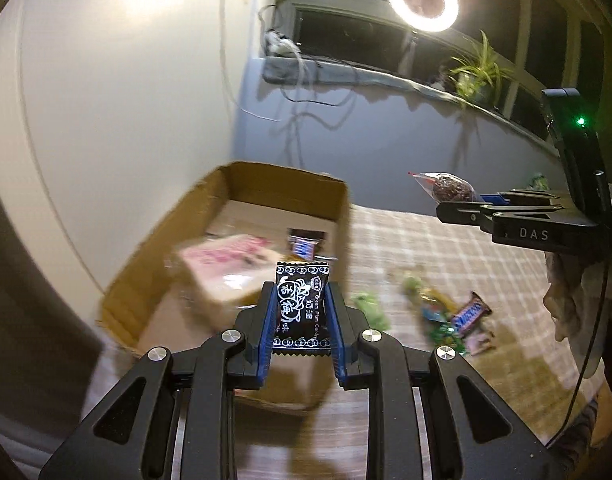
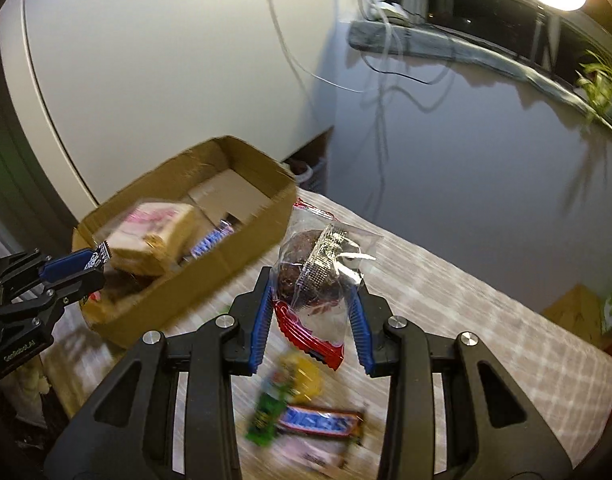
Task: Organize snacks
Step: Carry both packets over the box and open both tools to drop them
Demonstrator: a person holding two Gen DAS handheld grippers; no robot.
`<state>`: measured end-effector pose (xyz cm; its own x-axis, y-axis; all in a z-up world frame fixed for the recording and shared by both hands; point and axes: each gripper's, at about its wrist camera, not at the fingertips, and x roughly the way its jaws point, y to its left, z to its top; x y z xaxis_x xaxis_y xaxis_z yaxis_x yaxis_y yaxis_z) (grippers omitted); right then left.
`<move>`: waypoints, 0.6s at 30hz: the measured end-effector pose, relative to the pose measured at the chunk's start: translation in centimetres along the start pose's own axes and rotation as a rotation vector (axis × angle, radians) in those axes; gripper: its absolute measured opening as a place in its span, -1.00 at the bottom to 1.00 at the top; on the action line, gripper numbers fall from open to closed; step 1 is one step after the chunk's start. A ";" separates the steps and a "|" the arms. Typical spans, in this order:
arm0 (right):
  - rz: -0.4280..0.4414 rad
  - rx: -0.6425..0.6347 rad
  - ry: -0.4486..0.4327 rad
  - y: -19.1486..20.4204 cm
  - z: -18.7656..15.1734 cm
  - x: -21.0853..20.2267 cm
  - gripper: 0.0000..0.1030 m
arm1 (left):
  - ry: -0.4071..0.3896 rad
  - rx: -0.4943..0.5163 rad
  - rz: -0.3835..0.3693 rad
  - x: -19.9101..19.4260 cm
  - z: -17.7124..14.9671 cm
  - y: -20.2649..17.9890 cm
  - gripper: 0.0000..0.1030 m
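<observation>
Left gripper (image 1: 299, 316) clamps a candy (image 1: 301, 304) (light, crinkly, slippery) at its side edges, box (image 1: 153, 264) at ten o'clock. Right gripper (image 2: 312, 312) clamps a bagged cake (image 2: 314, 276), soft and crushable, by the wrapper's sides.

Matt cardboard box (image 1: 177, 216); glossy plastic candy wrapper (image 1: 301, 304); woven tablecloth (image 1: 426, 240).

Both tongs are matte black, with angular linkage arms pierced by wedge-shaped cut-outs and joined by round silver screws. The left tongs (image 1: 299, 312) and the right tongs (image 2: 312, 312) carry ribbed blue pads (image 1: 265, 332) inside their fingers. At right in the left view, the housing reads "DAS", with a green light and a thin black cable (image 1: 594, 344).
</observation>
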<state>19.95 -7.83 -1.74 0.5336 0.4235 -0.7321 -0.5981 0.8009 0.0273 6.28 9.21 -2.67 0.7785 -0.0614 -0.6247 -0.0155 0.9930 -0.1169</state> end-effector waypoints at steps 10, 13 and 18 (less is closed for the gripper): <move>0.054 -0.049 0.017 4.3 2.7 3.2 -0.29 | 0.004 -0.040 0.052 0.4 0.3 4.0 -0.57; 0.067 -0.063 0.024 5.3 3.4 4.1 -0.29 | 0.004 -0.055 0.061 0.5 0.3 5.0 -0.57; 0.081 -0.090 0.040 6.9 4.1 5.5 -0.28 | 0.000 -0.069 0.067 0.6 0.3 6.0 -0.57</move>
<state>21.21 1.78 -2.82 0.4576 0.4668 -0.7568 -0.6905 0.7228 0.0283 6.84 15.21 -3.47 0.7739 0.0052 -0.6332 -0.1111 0.9856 -0.1276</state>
